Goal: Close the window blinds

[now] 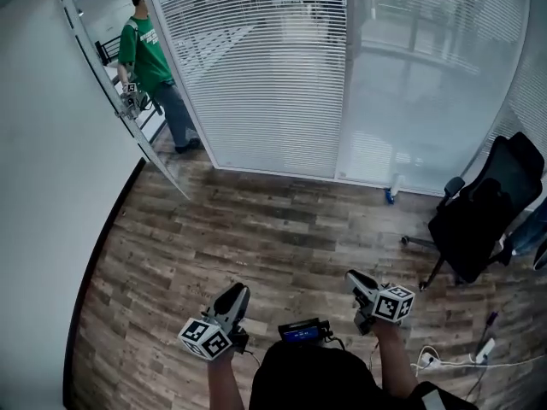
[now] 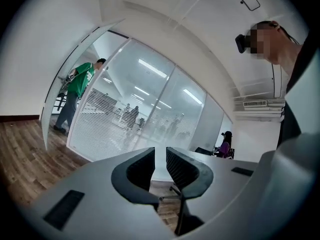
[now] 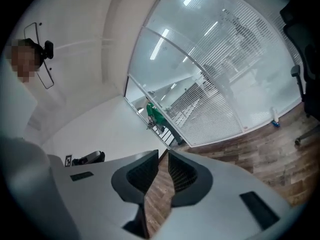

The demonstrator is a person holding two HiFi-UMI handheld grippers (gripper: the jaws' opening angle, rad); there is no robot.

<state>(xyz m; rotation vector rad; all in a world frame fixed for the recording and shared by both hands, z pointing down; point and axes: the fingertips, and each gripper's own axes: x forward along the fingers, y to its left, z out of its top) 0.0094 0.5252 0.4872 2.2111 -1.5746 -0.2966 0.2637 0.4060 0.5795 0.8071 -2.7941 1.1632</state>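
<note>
White slatted window blinds hang behind the glass wall across the room, with their slats apart so that people show through them. They also appear in the left gripper view as blinds and in the right gripper view as blinds. My left gripper is low over the wood floor, far from the glass, shut with nothing between its jaws. My right gripper is held at the same height to the right, also shut and empty.
A person in a green shirt stands at the open glass door at the far left. A black office chair sits at the right. A small bottle stands by the glass. A power strip with cables lies at the lower right.
</note>
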